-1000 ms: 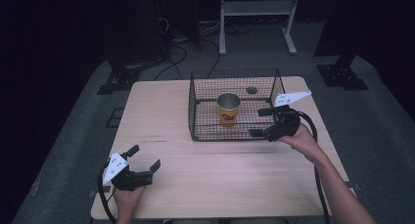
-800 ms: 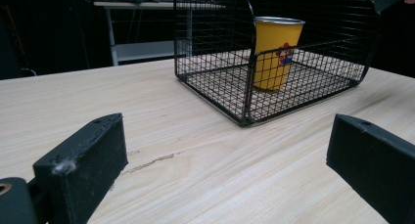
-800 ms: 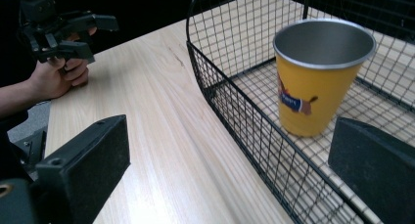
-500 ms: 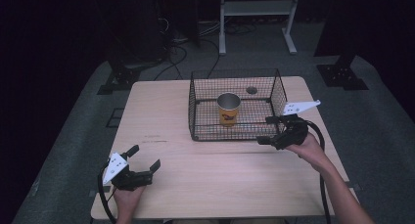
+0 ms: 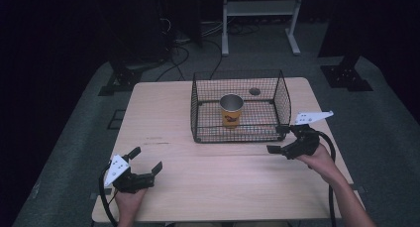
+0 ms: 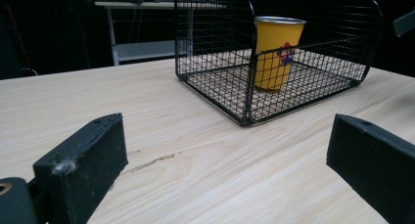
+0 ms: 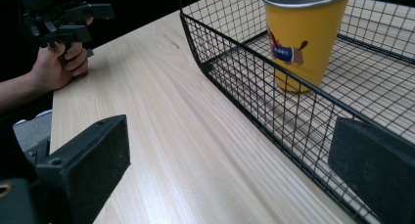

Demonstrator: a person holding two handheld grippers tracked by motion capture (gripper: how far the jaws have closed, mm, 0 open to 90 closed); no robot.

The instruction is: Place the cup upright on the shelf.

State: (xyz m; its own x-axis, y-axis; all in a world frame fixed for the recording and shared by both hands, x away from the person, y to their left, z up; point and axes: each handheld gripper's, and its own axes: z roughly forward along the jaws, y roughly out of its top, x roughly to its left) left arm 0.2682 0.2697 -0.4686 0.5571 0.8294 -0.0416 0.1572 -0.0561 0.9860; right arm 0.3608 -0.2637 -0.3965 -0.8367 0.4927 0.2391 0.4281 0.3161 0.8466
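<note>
A yellow cup point(image 5: 231, 109) with a metal rim stands upright inside a black wire basket point(image 5: 198, 108) at the middle of the wooden table point(image 5: 163, 113). My right gripper point(image 5: 277, 139) is open, empty, and just outside the basket's front right corner. Its own view looks along the basket's front wall point(image 7: 235, 82) toward the cup point(image 7: 303, 38), between wide-apart jaws. My left gripper point(image 5: 146, 158) is open and empty near the table's front left. The left gripper view faces the basket point(image 6: 215, 48) and the cup point(image 6: 276, 53) from some way off.
A small round hole point(image 5: 254, 91) in the table lies behind the basket's back wall. A white metal stand point(image 5: 257, 9) and floor cables point(image 5: 193, 33) sit beyond the table's far edge. The other hand with the left gripper point(image 7: 63, 23) shows in the right gripper view.
My right gripper has drawn back from the basket's right wall toward the person, and now sits low by the front right corner. The left gripper and the cup have stayed put.
</note>
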